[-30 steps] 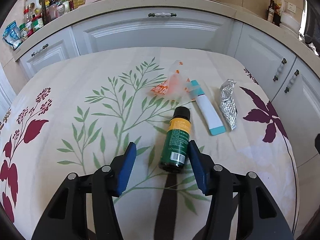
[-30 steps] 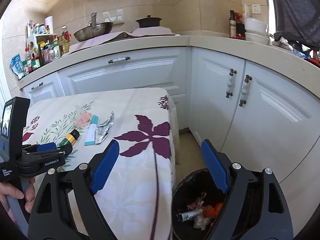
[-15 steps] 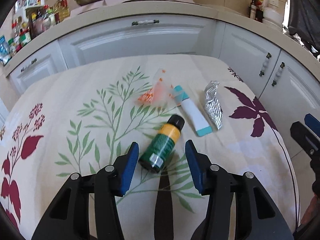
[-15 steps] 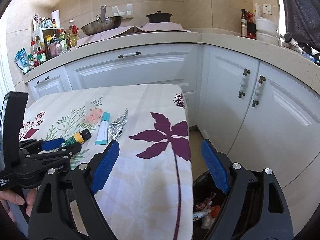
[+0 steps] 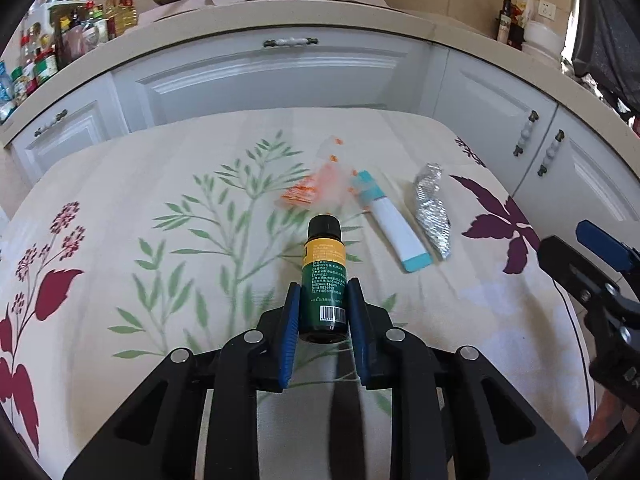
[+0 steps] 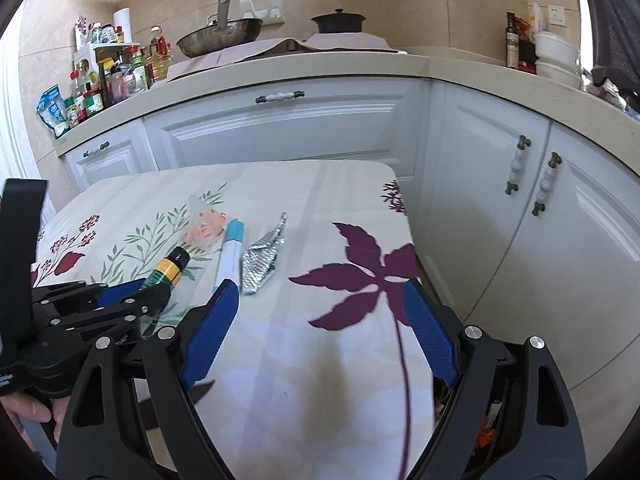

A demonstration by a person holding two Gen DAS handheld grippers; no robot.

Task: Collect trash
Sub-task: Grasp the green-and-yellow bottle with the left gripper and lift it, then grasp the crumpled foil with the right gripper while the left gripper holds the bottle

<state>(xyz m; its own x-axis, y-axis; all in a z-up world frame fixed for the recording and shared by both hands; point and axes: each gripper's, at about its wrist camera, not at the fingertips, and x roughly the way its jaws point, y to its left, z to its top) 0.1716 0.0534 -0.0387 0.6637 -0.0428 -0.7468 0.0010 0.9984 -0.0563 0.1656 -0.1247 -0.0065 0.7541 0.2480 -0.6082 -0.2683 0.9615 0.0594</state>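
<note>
A small green bottle (image 5: 323, 252) with a yellow band and black cap lies on the flowered tablecloth (image 5: 120, 248). My left gripper (image 5: 324, 285) is closing on its lower half, and both blue pads touch its sides. The right wrist view shows the same bottle (image 6: 168, 270) sticking out of the left gripper (image 6: 148, 292). Beyond it lie an orange-printed clear wrapper (image 5: 320, 188), a white and teal tube (image 5: 394, 224) and a crumpled foil blister pack (image 5: 432, 208). My right gripper (image 6: 320, 286) hangs open over the table's right part, holding nothing.
A black trash bin (image 6: 492, 412) with litter in it stands on the floor by the table's right edge, mostly behind my right finger. White cabinets (image 6: 280, 128) and a worktop crowded with bottles and pans ring the table. A hand (image 6: 28, 412) holds the left gripper's handle.
The left jaws have narrowed from wide apart to touching the green bottle, which now points straight ahead. The right gripper has swung left over the table, so the bin is nearly out of sight.
</note>
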